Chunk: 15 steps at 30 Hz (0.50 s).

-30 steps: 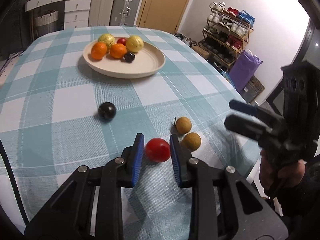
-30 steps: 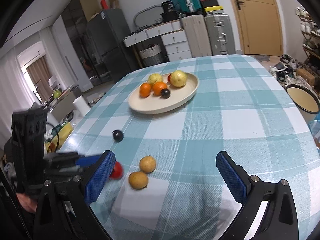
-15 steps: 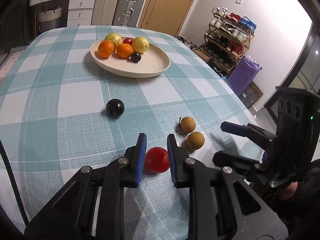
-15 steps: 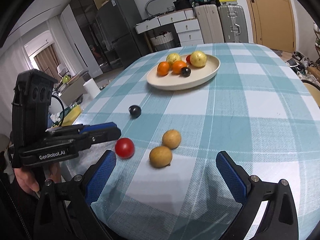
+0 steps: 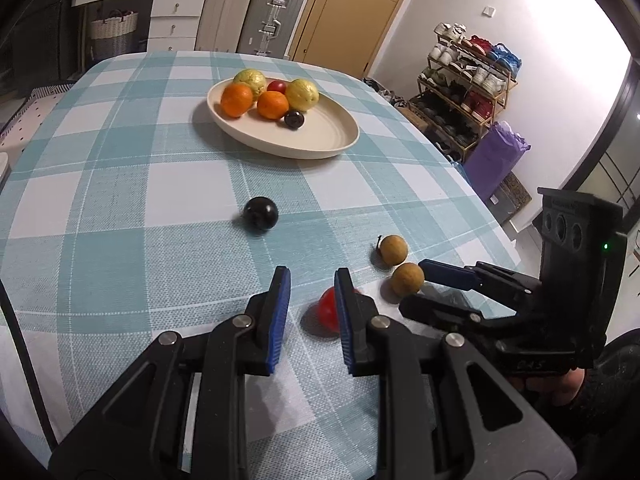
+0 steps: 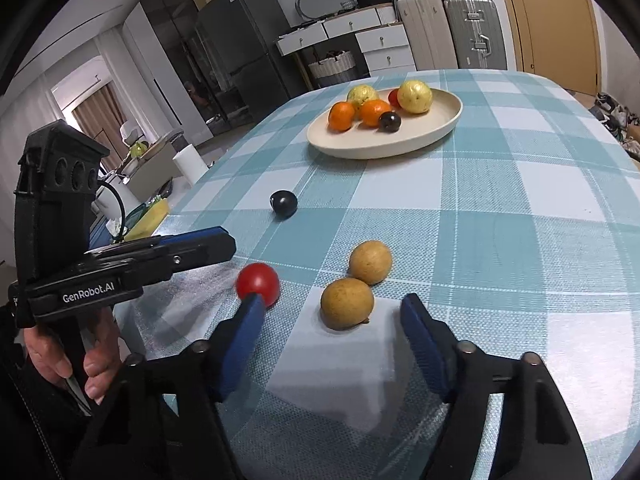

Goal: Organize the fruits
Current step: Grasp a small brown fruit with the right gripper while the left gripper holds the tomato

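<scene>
In plate [image 5: 340,140]: oranges [image 5: 237,99], guavas [image 5: 302,94]; both hand-held grippers [image 5: 308,292] [image 6: 332,312] agape, empty.

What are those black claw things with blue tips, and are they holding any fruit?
They are two grabbers, one in each of a person's hands, each with its own camera. One picture looks along the left grabber, the other along the right grabber. Both are open and hold nothing. On the checked tablecloth lie a red fruit, two brown fruits and a black ball-like fruit. Farther back, a plate holds more fruit.
</scene>
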Tool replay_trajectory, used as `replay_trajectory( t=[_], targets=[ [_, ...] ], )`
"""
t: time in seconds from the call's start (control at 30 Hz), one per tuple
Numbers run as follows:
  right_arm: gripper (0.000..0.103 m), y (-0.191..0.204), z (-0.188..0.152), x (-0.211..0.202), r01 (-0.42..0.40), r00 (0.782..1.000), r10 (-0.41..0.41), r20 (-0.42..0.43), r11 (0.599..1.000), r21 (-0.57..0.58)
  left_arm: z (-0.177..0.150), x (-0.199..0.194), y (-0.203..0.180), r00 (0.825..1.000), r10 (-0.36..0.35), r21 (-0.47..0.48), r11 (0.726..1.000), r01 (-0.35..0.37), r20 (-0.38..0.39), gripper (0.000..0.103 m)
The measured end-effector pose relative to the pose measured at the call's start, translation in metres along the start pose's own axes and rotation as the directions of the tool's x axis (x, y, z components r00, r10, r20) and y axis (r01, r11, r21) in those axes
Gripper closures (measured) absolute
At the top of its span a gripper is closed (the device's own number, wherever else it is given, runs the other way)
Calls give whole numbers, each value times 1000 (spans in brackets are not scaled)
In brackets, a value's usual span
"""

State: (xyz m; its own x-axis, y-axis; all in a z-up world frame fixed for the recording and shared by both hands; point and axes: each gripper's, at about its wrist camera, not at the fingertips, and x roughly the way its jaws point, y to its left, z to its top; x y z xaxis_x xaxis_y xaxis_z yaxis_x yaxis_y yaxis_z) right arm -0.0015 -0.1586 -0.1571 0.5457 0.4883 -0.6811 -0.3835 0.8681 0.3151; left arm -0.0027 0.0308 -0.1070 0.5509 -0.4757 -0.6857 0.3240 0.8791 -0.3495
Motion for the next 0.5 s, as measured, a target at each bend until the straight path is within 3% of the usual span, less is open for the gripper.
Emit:
replay_trajectory(
  t=[0.03, 0.1, 0.23, 0.3, 0.5],
  targets=[
    [33, 0, 0, 1, 1, 1000, -1, 0, 1000, 2, 0, -1, 1, 1000, 2, -2, 1000, -2, 0, 84],
    [46, 1, 0, 3, -3, 1000, 3, -3, 1000, 4, -1, -2, 2, 1000, 2, -5, 1000, -2, 0, 84],
    [56, -1, 0, 5, 3, 1000, -3, -8, 1000, 14, -3, -4, 3, 1000, -4, -10, 1000, 4, 0, 84],
    [73, -2, 0, 7, 5, 1000, -5, -14, 1000, 17, -4, -5, 2, 1000, -5, -10, 1000, 5, -3, 84],
    [74, -5, 0, 3, -5, 1000, 5, 8, 1000, 23, -6, -3, -4, 1000, -7, 4, 1000, 7, -18, 84]
  ],
)
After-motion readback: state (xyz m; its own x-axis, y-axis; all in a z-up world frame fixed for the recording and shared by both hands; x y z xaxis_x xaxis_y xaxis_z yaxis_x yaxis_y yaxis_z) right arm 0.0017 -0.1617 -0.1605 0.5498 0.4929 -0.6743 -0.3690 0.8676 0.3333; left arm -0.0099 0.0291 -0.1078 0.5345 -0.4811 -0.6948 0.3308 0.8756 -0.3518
